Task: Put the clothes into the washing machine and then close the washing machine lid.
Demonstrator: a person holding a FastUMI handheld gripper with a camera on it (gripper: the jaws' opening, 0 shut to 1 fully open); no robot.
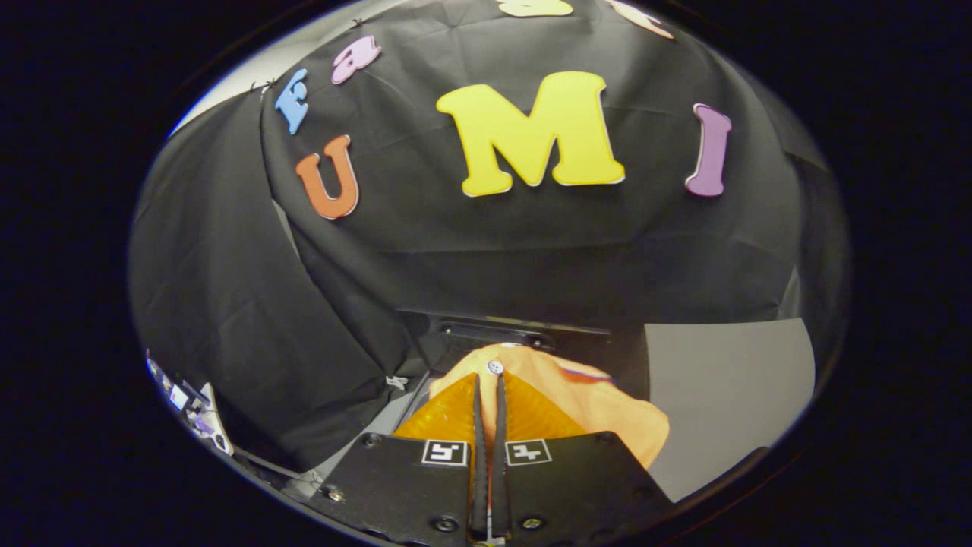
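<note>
My gripper is shut on an orange garment, a thin fold of the cloth pinched between its two fingers. A small white button sits on the cloth right at the fingertips. The rest of the garment bunches and hangs to the right of the fingers. Just beyond the fingertips lies a dark flat-topped body with a black edge, probably the washing machine; I cannot tell whether its lid is open.
A grey surface spreads out to the right of the garment. Black cloth walls stand close behind and to the left. Small cluttered items lie low at the far left.
</note>
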